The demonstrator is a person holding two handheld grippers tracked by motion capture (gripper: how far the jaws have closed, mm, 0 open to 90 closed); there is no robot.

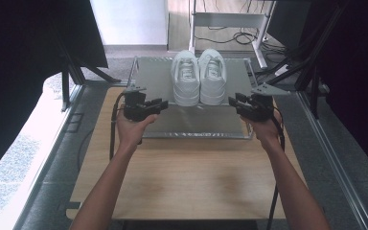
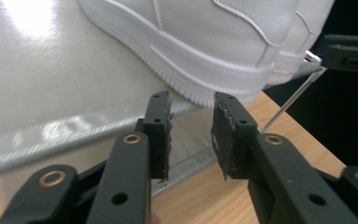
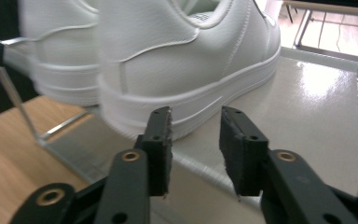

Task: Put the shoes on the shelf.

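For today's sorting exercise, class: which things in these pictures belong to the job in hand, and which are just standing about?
Part of the job:
- pair of white leather sneakers
- silver metal tray under them
- left hand-held gripper, jaws apart, nothing between them
- right hand-held gripper, likewise

Just about:
- light wooden table
- white metal frame behind
- loose black floor cables

Both gripper views are cropping the white sneakers [image 3: 186, 65] at the top, so the laces are getting cut off. The farther shoe [image 3: 51, 60] is looking blurry, and the dark sides overhead are hiding whatever's there.
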